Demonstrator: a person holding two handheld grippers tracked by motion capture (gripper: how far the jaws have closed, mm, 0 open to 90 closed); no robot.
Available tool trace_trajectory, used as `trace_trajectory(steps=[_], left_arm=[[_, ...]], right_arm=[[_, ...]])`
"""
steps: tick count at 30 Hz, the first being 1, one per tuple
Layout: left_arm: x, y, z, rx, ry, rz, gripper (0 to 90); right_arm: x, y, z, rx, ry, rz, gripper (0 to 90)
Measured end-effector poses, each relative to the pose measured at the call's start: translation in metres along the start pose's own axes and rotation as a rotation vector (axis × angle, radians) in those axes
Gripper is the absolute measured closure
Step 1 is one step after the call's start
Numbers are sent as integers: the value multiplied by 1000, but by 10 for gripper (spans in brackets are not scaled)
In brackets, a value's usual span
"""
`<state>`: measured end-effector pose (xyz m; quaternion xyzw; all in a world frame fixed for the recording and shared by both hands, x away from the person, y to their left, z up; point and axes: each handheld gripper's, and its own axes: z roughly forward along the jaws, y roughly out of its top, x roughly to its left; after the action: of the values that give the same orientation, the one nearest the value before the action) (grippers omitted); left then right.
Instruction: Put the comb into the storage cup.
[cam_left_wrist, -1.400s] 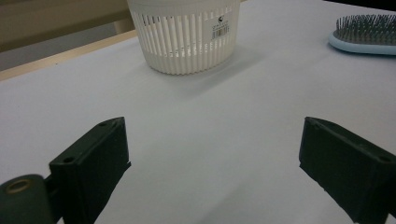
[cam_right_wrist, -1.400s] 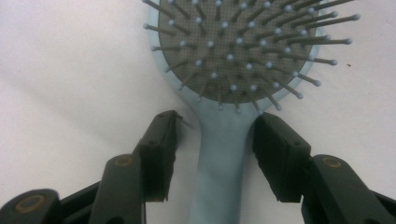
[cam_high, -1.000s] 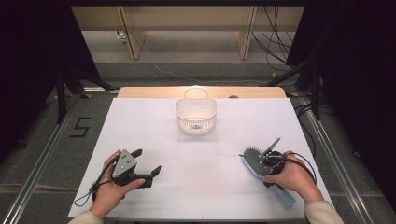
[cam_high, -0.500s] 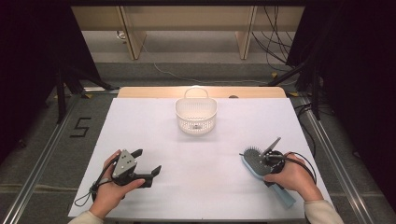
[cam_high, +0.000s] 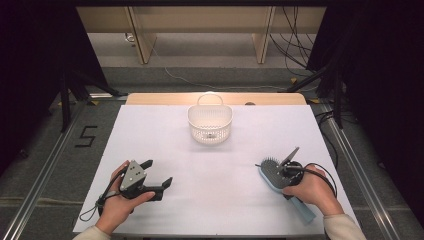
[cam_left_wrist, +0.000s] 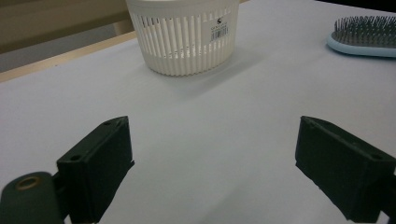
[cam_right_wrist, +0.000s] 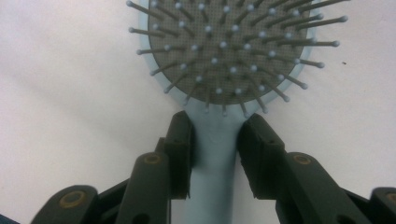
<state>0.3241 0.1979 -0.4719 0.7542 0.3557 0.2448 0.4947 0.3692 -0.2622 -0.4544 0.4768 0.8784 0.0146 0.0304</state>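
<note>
- We have the right gripper (cam_right_wrist: 215, 154) down over the light blue hairbrush (cam_high: 280, 182), which lies flat on the white table (cam_high: 220, 200), bristles up, well in front of the white basket (cam_high: 210, 122) and off to its right.
- In the right gripper view the jaws have just been closing and now stand at either side of the brush's neck, just below the bristle pad. The left pad looks to be touching the plastic; on the right we see a thin gap, so we do not count this as a firm grip.
- Our left gripper (cam_high: 150, 177) rests on the table in front of the basket and to its left, jaws spread wide with nothing between them.
- Risk one, as we judge it: the neck tapers and is smooth, so if we lift before both pads bite, the heavy head could swing down and the brush slip out.
- Risk two: the pads sit close to the lowest bristles (cam_right_wrist: 224, 46), and a slide forward would clamp pins instead of handle, giving a springy, unreliable hold.
- Risk three: if the basket is where the brush goes, it is narrow, and a long brush carried level may catch the basket's rim or handle loop and tip the light basket over.
</note>
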Motion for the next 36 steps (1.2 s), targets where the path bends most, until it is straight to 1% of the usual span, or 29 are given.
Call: trace_trajectory(steps=[16,26,28,29,30,34,36], left_arm=[[0,0,0,-2,0,-1,109],[0,0,0,-2,-1,-2,112],[0,0,0,-2,-1,-3,113],[0,0,0,-2,-1,-3,113],[0,0,0,-2,-1,-3,113],[1,0,0,-1,0,-3,114],[1,0,0,-1,0,-2,114]], right_arm=[[1,0,0,8,-4,12,684],[1,-1,-1,-7,-2,12,694],[1,-1,-1,-11,6,25,699],[-1,-2,-1,-13,12,40,701],[-2,-2,-1,-18,20,77,701],[-1,-2,-2,-19,21,76,702],[-1,-2,-1,-20,11,60,703]])
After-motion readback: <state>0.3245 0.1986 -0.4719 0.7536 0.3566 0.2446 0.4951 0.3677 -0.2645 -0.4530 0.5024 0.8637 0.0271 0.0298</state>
